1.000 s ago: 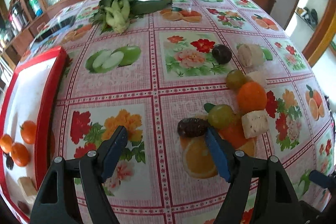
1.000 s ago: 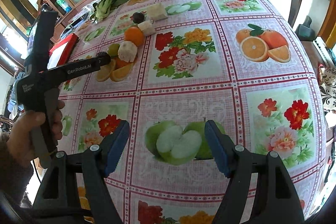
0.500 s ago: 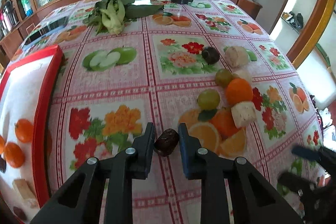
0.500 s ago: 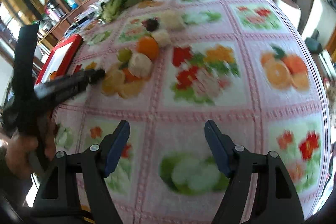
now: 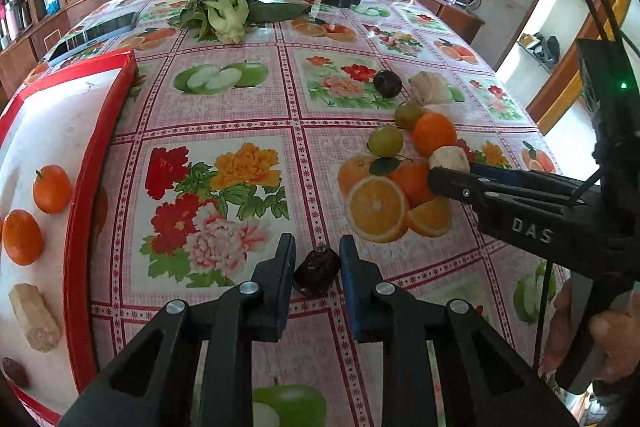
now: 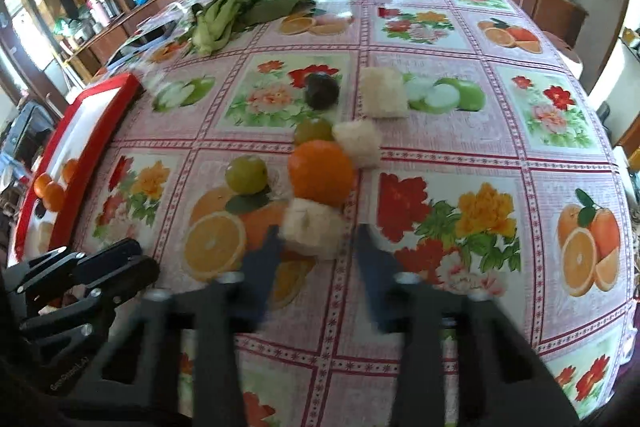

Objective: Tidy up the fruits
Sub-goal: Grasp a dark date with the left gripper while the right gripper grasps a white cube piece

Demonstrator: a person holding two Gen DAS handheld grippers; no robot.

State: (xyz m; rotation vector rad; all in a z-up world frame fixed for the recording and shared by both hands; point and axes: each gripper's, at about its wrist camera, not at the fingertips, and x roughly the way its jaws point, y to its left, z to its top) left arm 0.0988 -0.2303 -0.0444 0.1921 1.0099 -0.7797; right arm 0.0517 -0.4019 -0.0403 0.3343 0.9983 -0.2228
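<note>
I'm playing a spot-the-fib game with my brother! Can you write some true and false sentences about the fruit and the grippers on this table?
1. The left gripper is shut on a dark wrinkled date. True.
2. The red-rimmed white tray is empty. False: it holds small oranges and other pieces.
3. The right gripper is open around a pale peeled chunk. True.
4. The leafy green vegetable sits in the tray. False: it lies on the tablecloth at the far side.

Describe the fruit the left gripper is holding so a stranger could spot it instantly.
Start at the red-rimmed tray, then move right across the flowered tablecloth to the left gripper. Between its fingers sits a date: dark reddish-brown, wrinkled and oblong, unlike the round oranges and green fruits.
</note>
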